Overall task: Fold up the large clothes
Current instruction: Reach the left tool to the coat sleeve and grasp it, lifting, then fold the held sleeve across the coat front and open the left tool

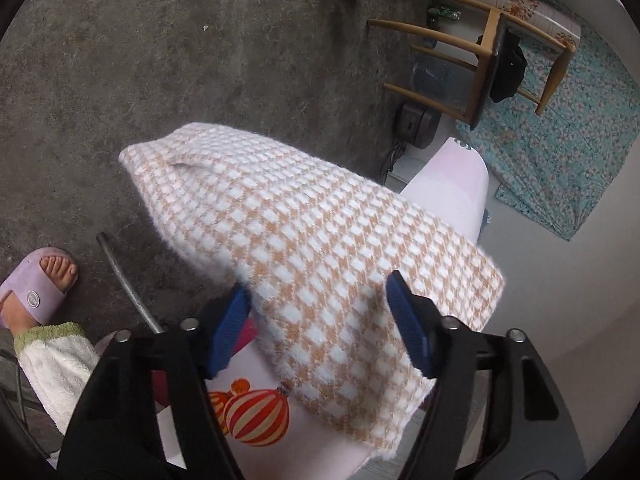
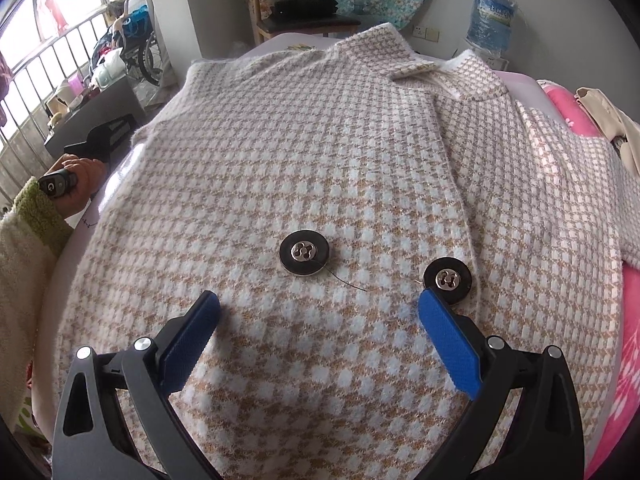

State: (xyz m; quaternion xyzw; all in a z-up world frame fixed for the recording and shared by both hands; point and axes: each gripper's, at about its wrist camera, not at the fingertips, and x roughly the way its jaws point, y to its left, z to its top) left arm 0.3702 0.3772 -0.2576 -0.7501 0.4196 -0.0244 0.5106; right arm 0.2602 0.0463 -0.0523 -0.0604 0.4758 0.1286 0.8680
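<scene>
A tan-and-white checked wool coat [image 2: 320,168] lies spread front-up on a bed, collar at the far end, with two large black buttons [image 2: 305,256] near its middle. My right gripper [image 2: 318,306] is open just above the coat, its blue pads either side of the buttons, holding nothing. In the left wrist view a sleeve or side part of the same coat [image 1: 304,240] hangs over the bed's edge above the floor. My left gripper [image 1: 318,292] is open with its pads astride that hanging part, not closed on it.
The bed has a pale pink sheet [image 1: 304,448] with a red ornament print and a pink quilt [image 2: 624,320] at the right. A wooden chair [image 1: 488,52] stands on the concrete floor. The person's slippered foot [image 1: 36,288] is at the left. A water jug [image 2: 490,20] stands by the wall.
</scene>
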